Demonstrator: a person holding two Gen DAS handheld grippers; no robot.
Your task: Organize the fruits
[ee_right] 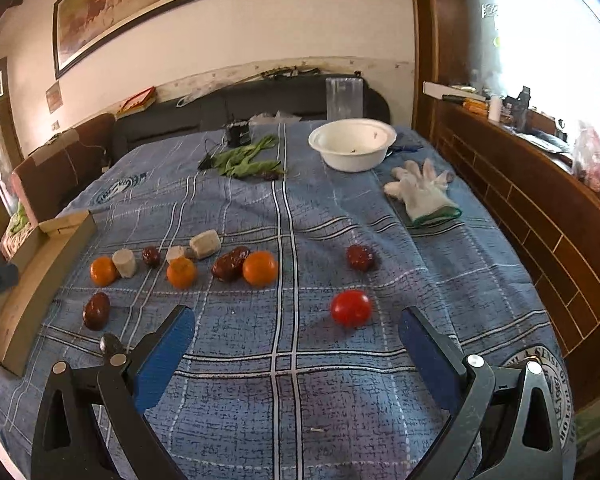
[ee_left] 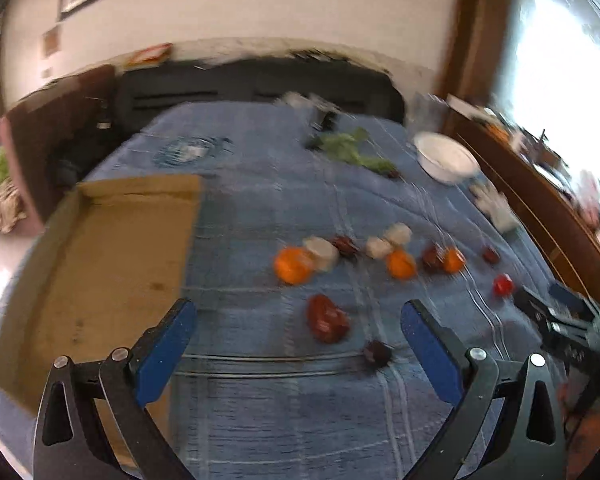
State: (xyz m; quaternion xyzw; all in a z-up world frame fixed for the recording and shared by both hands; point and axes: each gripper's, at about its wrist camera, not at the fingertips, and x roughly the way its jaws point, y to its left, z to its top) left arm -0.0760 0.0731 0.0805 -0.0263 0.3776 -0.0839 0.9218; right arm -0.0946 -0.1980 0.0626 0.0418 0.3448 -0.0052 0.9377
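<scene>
Two grippers hang wide open above the blue plaid tabletop [ee_right: 284, 400], each holding and touching nothing. Between the right gripper [ee_right: 298, 330] fingers, just beyond the tips at about 1 o'clock, sits a red tomato [ee_right: 351, 307]; a dark date [ee_right: 360, 257] lies farther out in the same direction. At 10 to 11 o'clock runs a row of three oranges [ee_right: 260, 268], dates and pale white chunks [ee_right: 205, 243], with a cardboard box [ee_right: 40, 276] at 9 o'clock. Far off at 12 to 1 o'clock stand a white bowl [ee_right: 352, 144] and a white glove [ee_right: 422, 192]. The left gripper [ee_left: 298, 320], in a blurred view, hovers just short of a dark red date [ee_left: 327, 319].
</scene>
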